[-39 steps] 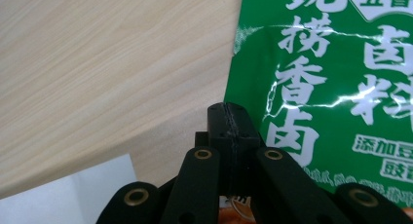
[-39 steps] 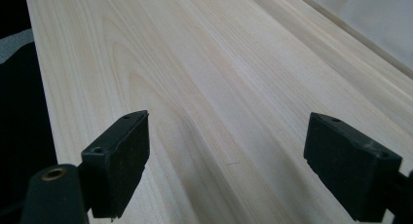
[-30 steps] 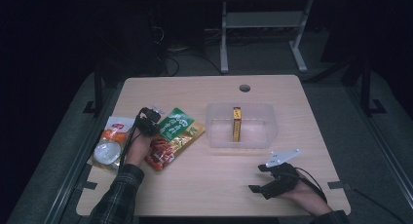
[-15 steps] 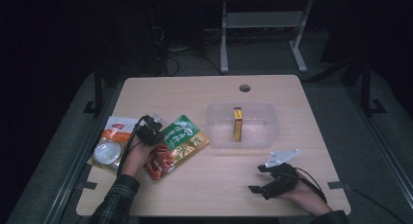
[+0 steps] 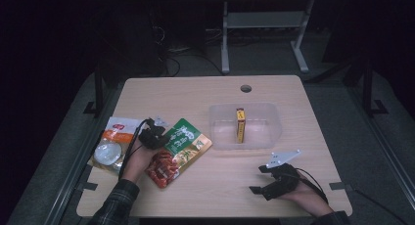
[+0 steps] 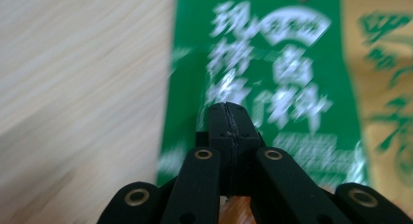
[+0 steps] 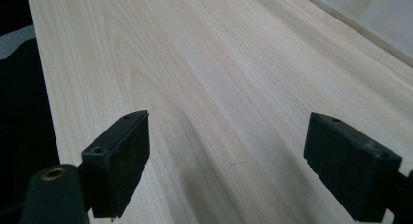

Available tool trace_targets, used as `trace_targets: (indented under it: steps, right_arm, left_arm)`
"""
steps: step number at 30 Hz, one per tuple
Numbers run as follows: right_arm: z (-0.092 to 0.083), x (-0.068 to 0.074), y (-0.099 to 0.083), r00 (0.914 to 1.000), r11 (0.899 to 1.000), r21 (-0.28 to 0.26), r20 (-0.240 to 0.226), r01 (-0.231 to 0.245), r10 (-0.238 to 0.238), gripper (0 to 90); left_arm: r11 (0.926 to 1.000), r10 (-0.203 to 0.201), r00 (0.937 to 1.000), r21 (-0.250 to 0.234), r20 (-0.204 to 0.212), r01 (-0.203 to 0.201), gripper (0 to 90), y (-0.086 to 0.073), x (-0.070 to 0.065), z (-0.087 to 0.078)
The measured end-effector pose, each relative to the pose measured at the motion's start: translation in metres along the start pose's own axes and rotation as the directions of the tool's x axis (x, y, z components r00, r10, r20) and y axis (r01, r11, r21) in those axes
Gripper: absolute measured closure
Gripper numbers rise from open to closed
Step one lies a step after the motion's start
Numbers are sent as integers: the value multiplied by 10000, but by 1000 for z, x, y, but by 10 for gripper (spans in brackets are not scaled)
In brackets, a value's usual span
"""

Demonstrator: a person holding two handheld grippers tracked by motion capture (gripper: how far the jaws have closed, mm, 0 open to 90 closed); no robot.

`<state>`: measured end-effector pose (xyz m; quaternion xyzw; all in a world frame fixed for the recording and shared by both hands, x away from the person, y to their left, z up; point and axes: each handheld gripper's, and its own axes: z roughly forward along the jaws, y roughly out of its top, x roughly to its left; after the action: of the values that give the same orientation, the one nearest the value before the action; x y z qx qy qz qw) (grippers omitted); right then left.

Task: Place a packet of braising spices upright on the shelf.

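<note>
My left tongs (image 6: 228, 118) pinch the green-and-orange foil snack pouch (image 5: 180, 150), lying flat on the pale wooden counter (image 5: 205, 95) (left side); my right tongs (image 7: 226, 170) rest spread, holding nothing.

Green snack pouch (image 6: 272, 83): glossy plastic film; table (image 7: 204, 73): pale matt wood grain, smooth; bin (image 5: 266, 137): clear plastic; gripper jaws: matt blk plastic

Snack packet (image 5: 178, 151) lies left of bin (image 5: 271, 137) holding box (image 5: 240, 125)
</note>
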<state>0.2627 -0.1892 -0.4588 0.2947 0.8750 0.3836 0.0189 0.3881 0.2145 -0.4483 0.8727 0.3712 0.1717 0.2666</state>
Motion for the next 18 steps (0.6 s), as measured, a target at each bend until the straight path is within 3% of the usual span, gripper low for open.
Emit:
trace_targets:
  steps: [5, 6, 8, 12, 15, 16, 18]
  right_arm:
    - [0, -1, 0, 10000, 10000, 35, -8, -2, 2, 166]
    - [0, -1, 0, 10000, 10000, 37, -9, -18, 18, 166]
    - [-1, 0, 0, 10000, 10000, 61, -18, -60, 60, 166]
    - [-1, -1, 0, 10000, 10000, 31, -25, 23, -23, 166]
    - [-1, -1, -1, 10000, 10000, 18, -51, 43, -43, 165]
    - [-1, -1, -1, 10000, 10000, 12, -52, 70, -70, 165]
    - [-1, -1, 0, 10000, 10000, 13, -50, 46, -46, 166]
  left_arm:
    - [9996, 65, 9996, -276, 279, -58, 900, 18, -9, 15]
    - [9988, -73, 9980, -470, 623, 102, 900, 26, -13, 24]
    - [9983, -124, 9966, -566, 815, 170, 900, 34, -18, 33]
    - [9977, -32, 9959, -670, 902, 93, 900, 48, -27, 45]
    - [9983, 13, 9953, -579, 966, 44, 900, 54, -29, 52]
    - [9981, -153, 9949, -573, 996, 211, 900, 54, -30, 52]
    - [9983, -26, 9957, -584, 927, 80, 900, 54, -30, 53]
